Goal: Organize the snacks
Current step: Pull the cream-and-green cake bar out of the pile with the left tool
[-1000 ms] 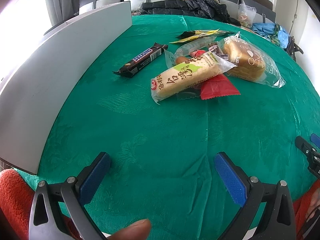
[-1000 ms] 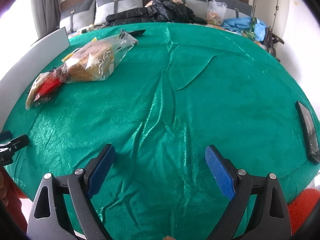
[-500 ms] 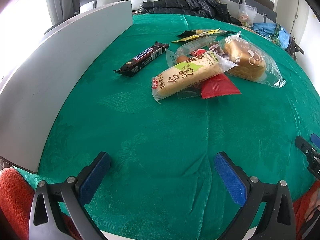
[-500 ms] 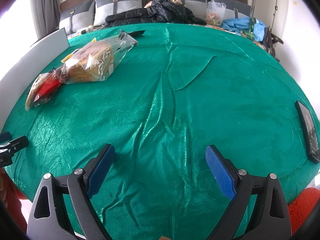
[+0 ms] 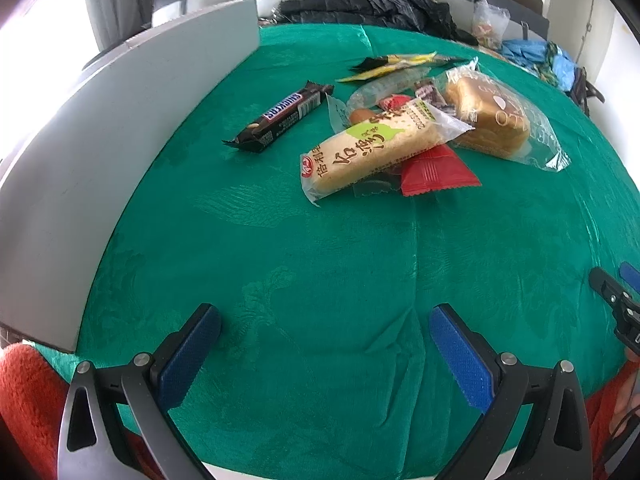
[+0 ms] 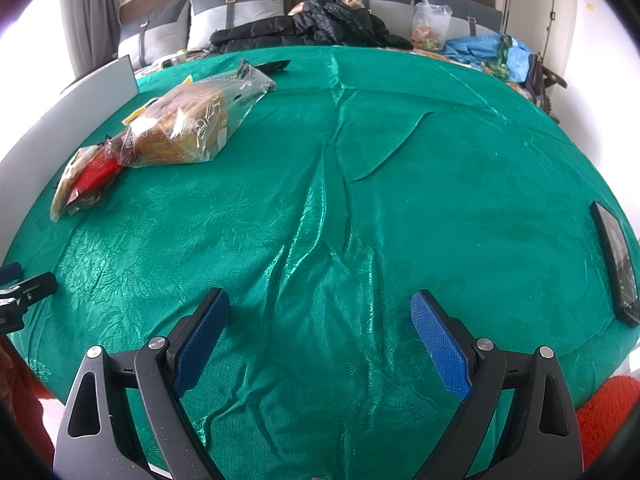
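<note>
A heap of snacks lies on the green tablecloth (image 5: 320, 260). In the left wrist view I see a dark Snickers bar (image 5: 280, 117), a long wrapped cake with green print (image 5: 372, 148), a red packet (image 5: 438, 172) under it, a bagged bread loaf (image 5: 490, 120) and yellow sachets (image 5: 400, 62) behind. My left gripper (image 5: 324, 320) stands open near the table's front edge, well short of the heap. My right gripper (image 6: 320, 304) is open too, over bare cloth, with the bread loaf (image 6: 184, 128) and red packet (image 6: 94, 172) far to its left.
A long grey box wall (image 5: 120, 140) runs along the table's left side. A dark phone (image 6: 614, 264) lies near the right edge. Beyond the table are a sofa with a black jacket (image 6: 312, 26) and blue bags (image 6: 488, 50). Red sleeves show at the lower corners.
Both grippers have stayed almost still and open. A fingertip seen at the bottom of the left wrist view one second ago is gone.
</note>
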